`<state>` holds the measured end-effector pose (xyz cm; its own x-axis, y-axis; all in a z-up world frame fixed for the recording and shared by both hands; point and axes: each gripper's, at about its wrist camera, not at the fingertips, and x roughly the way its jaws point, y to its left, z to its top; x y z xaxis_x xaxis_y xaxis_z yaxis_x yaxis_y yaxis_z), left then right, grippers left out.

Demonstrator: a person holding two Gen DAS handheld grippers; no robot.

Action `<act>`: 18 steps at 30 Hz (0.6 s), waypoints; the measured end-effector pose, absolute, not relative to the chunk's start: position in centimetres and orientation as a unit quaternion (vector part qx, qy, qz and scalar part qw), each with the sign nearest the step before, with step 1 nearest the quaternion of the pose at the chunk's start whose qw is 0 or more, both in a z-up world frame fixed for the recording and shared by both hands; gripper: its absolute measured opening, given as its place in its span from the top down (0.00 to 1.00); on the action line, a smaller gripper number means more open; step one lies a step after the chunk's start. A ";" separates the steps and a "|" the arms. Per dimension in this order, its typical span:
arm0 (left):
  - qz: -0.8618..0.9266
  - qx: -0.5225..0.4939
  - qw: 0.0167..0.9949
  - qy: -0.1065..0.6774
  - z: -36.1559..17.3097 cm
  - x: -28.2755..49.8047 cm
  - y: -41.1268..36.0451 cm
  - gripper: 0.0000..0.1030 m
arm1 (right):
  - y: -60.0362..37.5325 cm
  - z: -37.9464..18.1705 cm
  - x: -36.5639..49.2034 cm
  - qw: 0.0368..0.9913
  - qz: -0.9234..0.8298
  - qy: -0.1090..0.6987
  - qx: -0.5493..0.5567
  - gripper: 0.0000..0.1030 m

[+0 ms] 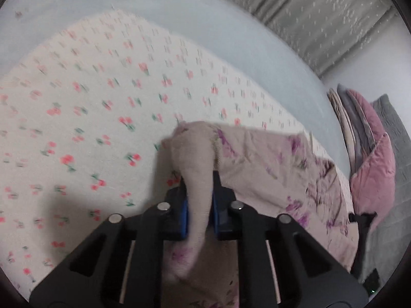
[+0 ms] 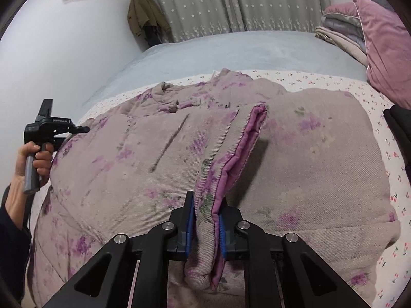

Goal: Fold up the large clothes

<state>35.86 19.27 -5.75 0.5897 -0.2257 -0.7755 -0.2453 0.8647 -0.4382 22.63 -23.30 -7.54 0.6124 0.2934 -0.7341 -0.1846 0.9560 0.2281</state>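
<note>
A padded mauve jacket (image 2: 159, 154) with purple flowers lies spread on a cherry-print sheet (image 2: 385, 231) on the bed. My right gripper (image 2: 205, 220) is shut on the jacket's front edge, where the pink lining (image 2: 246, 138) shows; the blue pads press the thick fold from both sides. In the left wrist view my left gripper (image 1: 200, 205) is shut on a bunched part of the same jacket (image 1: 269, 164), which rises between the blue pads. The left gripper (image 2: 77, 129) also shows at the far left of the right wrist view, held by a hand (image 2: 33, 159) at the jacket's side.
The cherry-print sheet (image 1: 90, 107) covers part of a pale blue bed cover (image 2: 231, 48). Folded blankets and a pink pillow (image 2: 380, 41) are stacked at the bed's head. Grey star curtains (image 2: 231, 5) and a green coat (image 2: 143, 12) hang behind the bed.
</note>
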 end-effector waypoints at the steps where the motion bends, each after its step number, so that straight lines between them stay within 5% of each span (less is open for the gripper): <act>1: 0.016 -0.255 0.869 0.423 -4.3 34.7 19.2 0.87 | -23.0 -7.2 22.5 0.898 0.136 0.413 0.061 0.87; 6: 0.046 -0.182 0.921 0.341 0.5 30.7 18.1 0.87 | -20.0 -4.8 22.2 0.917 0.134 0.375 0.003 0.88; 13: 0.072 -0.150 0.881 0.444 -8.9 35.0 17.4 0.78 | -21.2 -8.7 24.8 0.891 0.112 0.438 0.024 0.82; 17: 0.030 -0.241 0.867 0.435 -7.8 34.3 21.0 0.67 | -23.7 -4.3 25.1 0.889 0.148 0.433 0.022 0.66; 18: 0.026 -0.255 0.864 0.433 -7.3 34.0 21.5 0.67 | -24.6 -3.2 25.2 0.896 0.148 0.419 0.026 0.46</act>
<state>34.01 21.53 -7.26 0.6237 -0.1755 -0.7618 -0.2663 0.8685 -0.4181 25.21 -24.62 -3.19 0.6054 0.2870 -0.7424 -0.2441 0.9547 0.1700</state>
